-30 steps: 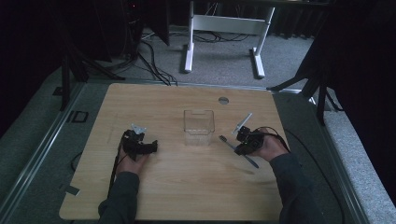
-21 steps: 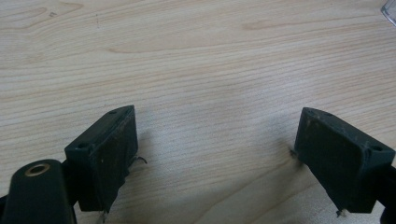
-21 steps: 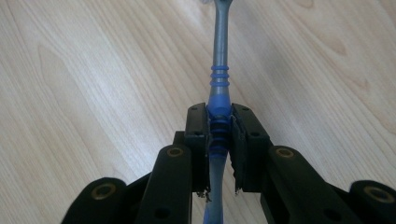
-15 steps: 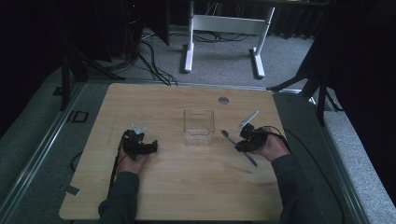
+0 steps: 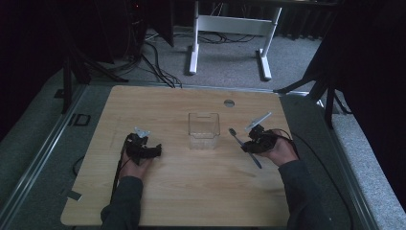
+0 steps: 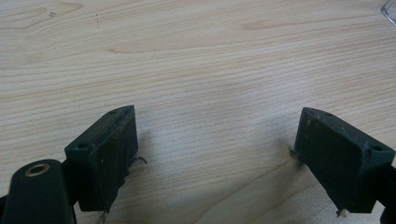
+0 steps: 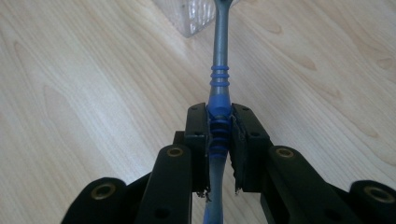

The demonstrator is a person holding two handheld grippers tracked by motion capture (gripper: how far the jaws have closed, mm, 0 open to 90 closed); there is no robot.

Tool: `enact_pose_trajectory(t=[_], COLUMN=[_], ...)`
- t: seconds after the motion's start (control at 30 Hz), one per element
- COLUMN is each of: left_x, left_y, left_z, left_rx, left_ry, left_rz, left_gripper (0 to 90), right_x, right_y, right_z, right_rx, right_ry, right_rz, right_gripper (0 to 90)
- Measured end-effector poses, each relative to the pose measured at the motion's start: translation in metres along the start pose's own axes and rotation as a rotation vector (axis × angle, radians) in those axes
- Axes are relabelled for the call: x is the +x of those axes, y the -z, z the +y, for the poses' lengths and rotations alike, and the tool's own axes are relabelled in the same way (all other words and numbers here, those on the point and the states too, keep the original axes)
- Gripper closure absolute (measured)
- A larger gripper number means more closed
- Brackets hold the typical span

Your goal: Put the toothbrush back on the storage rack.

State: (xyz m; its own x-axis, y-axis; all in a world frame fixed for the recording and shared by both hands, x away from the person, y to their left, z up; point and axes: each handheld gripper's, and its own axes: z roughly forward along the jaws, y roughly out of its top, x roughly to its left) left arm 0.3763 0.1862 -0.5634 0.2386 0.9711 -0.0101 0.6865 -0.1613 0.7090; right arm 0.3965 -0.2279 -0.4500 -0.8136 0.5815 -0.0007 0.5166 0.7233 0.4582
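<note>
**A:** What has changed over the last second?

**B:** Not much, but it matters. The right gripper [image 5: 250, 142] has carried the toothbrush [image 5: 238, 139] a little toward the middle of the table [image 5: 158, 103]; a second ago its head end was farther from the clear box [image 5: 204, 130], and now that end sits just beside the box's right wall.

**A:** Is the brush properly held?

**B:** Yes. In the right gripper view the right gripper [image 7: 220, 122] has its jaws pressed tight on the ribbed blue grip of the toothbrush [image 7: 220, 70], with the grey neck running out ahead toward the corner of the clear box [image 7: 198, 16]. The tail of the handle sticks out behind the hand, toward the table's near right corner.

**A:** And the other hand?

**B:** The left gripper [image 5: 143, 149] rests toward the table's left edge, in the same spot as before. In the left gripper view its jaws stand wide apart with only bare wood between them, and the left gripper [image 6: 215, 154] holds nothing.

**A:** So what does it mean?

**B:** I judge the brush is being brought to the box; it looks not yet over the rim, so a lift and a tilt remain.
</note>
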Motion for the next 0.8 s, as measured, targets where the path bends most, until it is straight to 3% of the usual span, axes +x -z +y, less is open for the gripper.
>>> enact_pose_trajectory(t=[0.8], left_x=[0.0001], left_y=[0.0000], left_z=[0.0000], left_rx=[0.001], left_ry=[-0.001], left_rz=[0.000], left_gripper=[13.7], right_x=[-0.0037], right_y=[0.0094], right_z=[-0.0004], right_rx=[-0.139], right_ry=[-0.069], right_rz=[-0.028], right_gripper=[77.9])
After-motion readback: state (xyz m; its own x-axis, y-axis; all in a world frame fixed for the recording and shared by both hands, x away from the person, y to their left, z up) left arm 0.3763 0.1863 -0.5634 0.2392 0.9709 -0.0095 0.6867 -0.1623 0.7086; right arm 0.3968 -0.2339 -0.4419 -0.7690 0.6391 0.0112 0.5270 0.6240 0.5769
